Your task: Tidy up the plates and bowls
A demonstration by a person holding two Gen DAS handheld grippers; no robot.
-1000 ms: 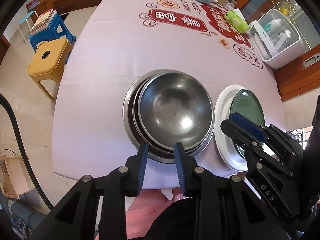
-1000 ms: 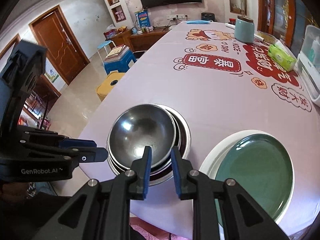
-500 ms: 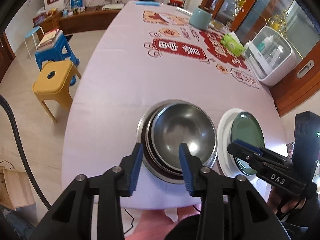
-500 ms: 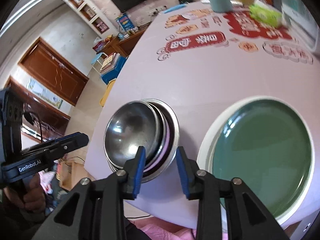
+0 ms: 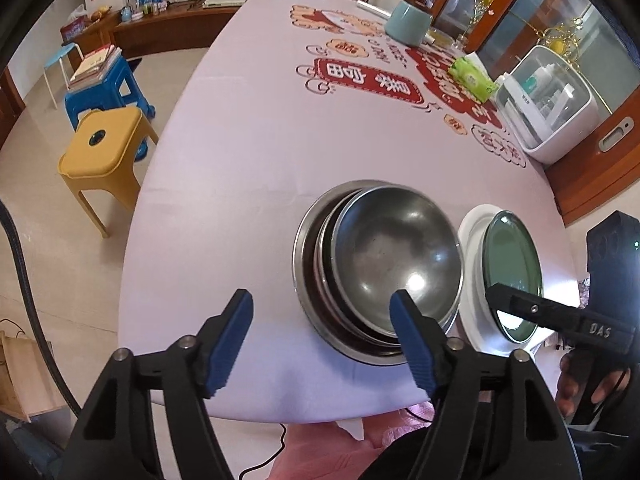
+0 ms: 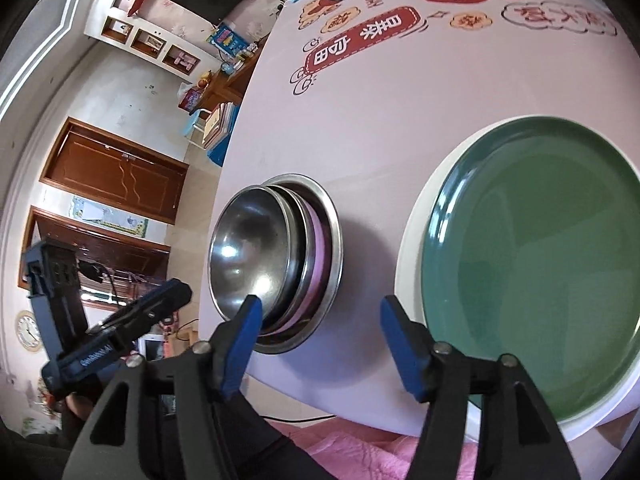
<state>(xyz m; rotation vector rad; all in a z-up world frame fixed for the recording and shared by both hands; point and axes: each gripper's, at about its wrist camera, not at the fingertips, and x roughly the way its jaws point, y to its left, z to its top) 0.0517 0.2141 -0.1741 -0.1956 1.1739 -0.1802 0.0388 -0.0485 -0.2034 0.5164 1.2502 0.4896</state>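
Note:
A stack of steel bowls (image 5: 384, 264) stands near the table's front edge, also in the right wrist view (image 6: 276, 264). To its right a green plate (image 5: 512, 272) lies on a white plate (image 5: 470, 240); both show in the right wrist view, green (image 6: 532, 260) on white (image 6: 408, 248). My left gripper (image 5: 320, 320) is open and empty, above the front edge left of the bowls. My right gripper (image 6: 320, 332) is open and empty, between the bowls and the plates.
The pink printed tablecloth (image 5: 280, 128) covers the table. A teal canister (image 5: 408, 24), a green tissue pack (image 5: 472, 76) and a white storage box (image 5: 548, 108) stand far right. A yellow stool (image 5: 100, 148) and a blue stool (image 5: 108, 84) are on the floor at left.
Both grippers have opened wide from nearly shut. Both have drawn back from the bowl stack, and the right one has tilted and shifted towards the plates.

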